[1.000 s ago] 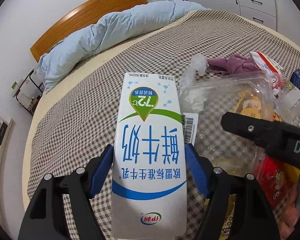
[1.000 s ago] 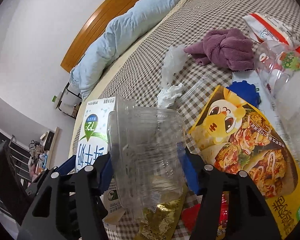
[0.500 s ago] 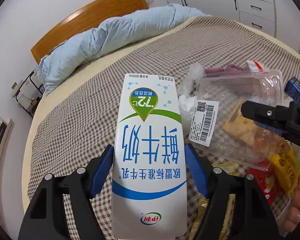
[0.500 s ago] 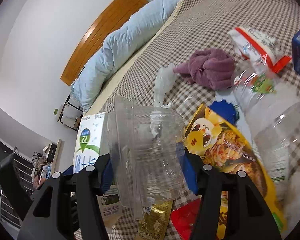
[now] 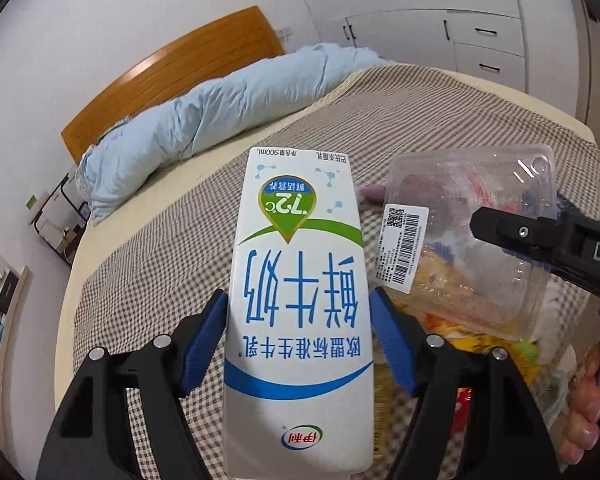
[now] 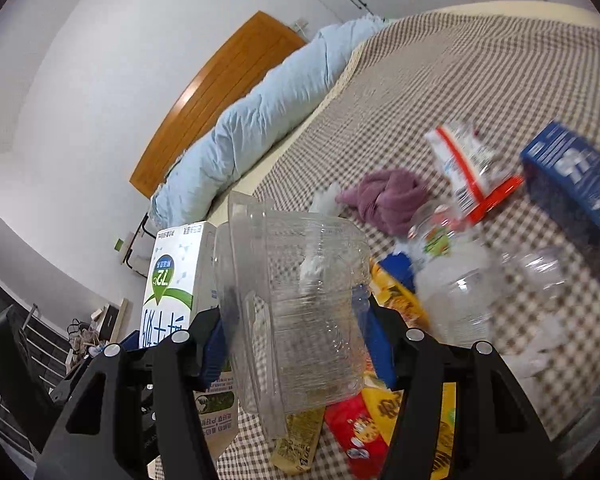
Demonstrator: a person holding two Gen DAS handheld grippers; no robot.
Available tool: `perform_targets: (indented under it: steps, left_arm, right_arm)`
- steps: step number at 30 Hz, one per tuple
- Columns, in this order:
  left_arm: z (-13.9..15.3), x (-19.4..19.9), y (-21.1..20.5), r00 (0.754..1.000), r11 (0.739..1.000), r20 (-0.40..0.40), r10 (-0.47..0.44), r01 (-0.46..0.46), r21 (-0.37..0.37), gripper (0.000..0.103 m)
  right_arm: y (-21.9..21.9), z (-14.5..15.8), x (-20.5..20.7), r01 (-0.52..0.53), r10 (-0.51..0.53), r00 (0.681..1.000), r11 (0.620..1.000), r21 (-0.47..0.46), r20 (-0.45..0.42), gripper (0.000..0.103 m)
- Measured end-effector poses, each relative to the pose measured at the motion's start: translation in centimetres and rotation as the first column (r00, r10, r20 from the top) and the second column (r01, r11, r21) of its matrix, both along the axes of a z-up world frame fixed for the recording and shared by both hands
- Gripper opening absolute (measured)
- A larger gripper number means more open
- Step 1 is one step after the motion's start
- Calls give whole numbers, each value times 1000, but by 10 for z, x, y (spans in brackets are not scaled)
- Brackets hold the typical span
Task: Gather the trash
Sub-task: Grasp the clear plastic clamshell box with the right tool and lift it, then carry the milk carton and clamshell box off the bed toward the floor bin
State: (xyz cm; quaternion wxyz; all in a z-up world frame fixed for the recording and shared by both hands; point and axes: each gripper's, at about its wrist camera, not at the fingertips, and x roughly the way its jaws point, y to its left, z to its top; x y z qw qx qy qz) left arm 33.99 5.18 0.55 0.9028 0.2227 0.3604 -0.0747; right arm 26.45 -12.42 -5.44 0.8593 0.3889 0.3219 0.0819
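My left tongs (image 5: 298, 344) squeeze tight on the white milk carton (image 5: 298, 280), held up above the checked bed cover (image 5: 148, 264). Just right of the carton, my right tongs (image 6: 296, 344) pinch the clear plastic box (image 6: 296, 308).

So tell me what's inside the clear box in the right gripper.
The clear box in the right gripper looks empty: bedspread checks and a white scrap show through its walls. Its bottom end is hidden behind the fingers, so small residue cannot be ruled out.
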Motion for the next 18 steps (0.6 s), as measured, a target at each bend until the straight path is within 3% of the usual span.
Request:
perform_targets:
  steps: [18]
  left_arm:
    - [43, -79, -95, 992, 995, 92, -91, 93, -20, 70]
  right_arm:
    - [-88, 38, -79, 89, -80, 991, 993, -84, 103, 57]
